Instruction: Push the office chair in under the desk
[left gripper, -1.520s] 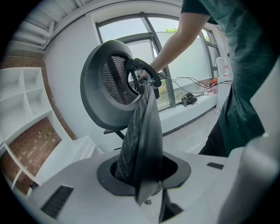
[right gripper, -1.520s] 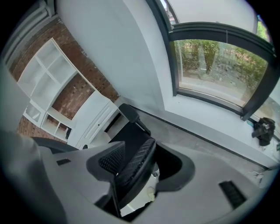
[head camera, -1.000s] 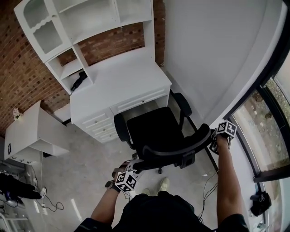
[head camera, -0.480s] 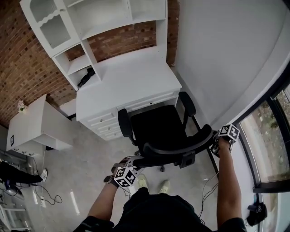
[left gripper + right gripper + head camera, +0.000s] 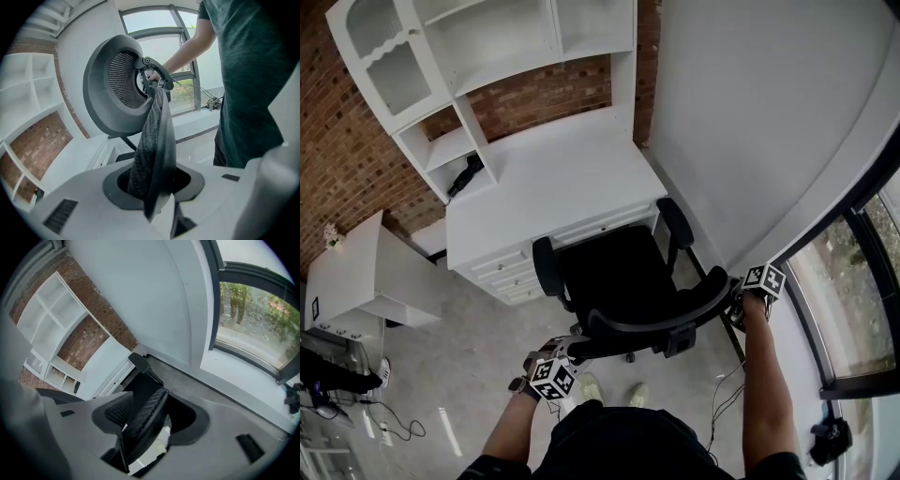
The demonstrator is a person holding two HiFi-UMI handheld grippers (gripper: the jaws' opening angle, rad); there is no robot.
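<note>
Left gripper (image 5: 570,349) and right gripper (image 5: 737,302) pinch opposite backrest ends of the black mesh office chair (image 5: 619,281) between their fingers (image 5: 225,427); its seat lies straight ahead, nosing under the white wooden bench (image 5: 553,183).

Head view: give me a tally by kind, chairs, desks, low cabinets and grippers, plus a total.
Office chair: 1
Desk: 1
Low white cabinet: 1
Grippers: 2, the left gripper and the right gripper
Total: 5
</note>
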